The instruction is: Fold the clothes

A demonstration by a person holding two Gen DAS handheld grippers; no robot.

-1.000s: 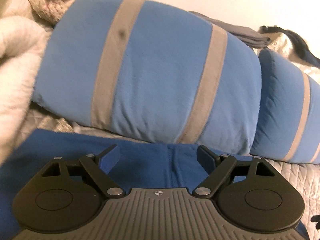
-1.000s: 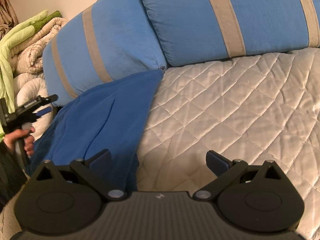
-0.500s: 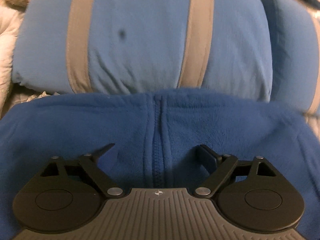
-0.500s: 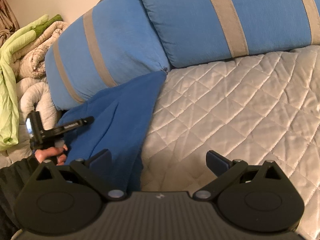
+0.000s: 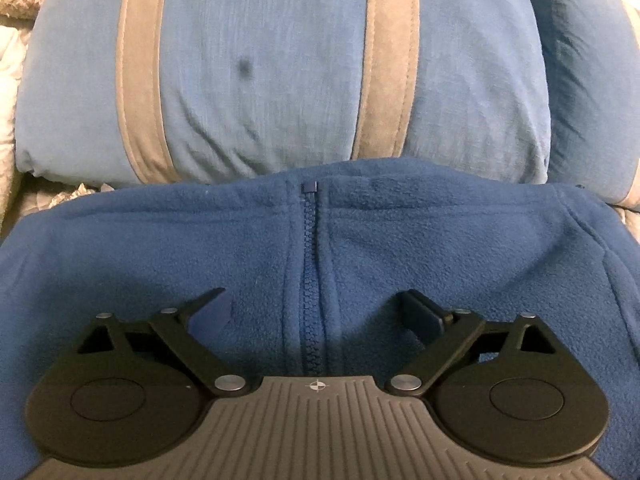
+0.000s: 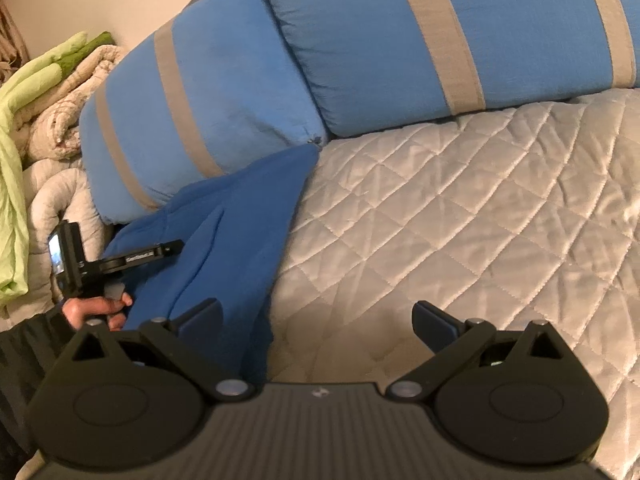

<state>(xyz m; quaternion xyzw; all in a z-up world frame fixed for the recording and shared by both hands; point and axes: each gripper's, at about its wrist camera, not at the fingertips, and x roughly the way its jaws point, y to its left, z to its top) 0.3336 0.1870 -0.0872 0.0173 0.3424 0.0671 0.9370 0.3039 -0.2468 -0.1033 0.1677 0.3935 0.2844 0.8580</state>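
A dark blue fleece jacket (image 5: 420, 248) with a front zipper (image 5: 310, 264) lies on the bed against a striped pillow. My left gripper (image 5: 316, 312) is open and hovers just over the jacket, its fingers astride the zipper line. In the right wrist view the jacket (image 6: 236, 232) lies at the left. My right gripper (image 6: 318, 324) is open and empty over the quilt, its left finger over the jacket's edge. The left gripper also shows in the right wrist view (image 6: 172, 247), held in a hand over the jacket.
Two blue pillows with grey stripes (image 6: 208, 120) (image 6: 460, 32) lean at the head of the bed. A grey quilted bedspread (image 6: 460, 216) covers the bed. Beige blankets (image 6: 60, 128) and a green cloth (image 6: 12, 184) pile at the left.
My left gripper has moved forward over the jacket, bringing the zipper and collar into full view. The right gripper has barely moved.
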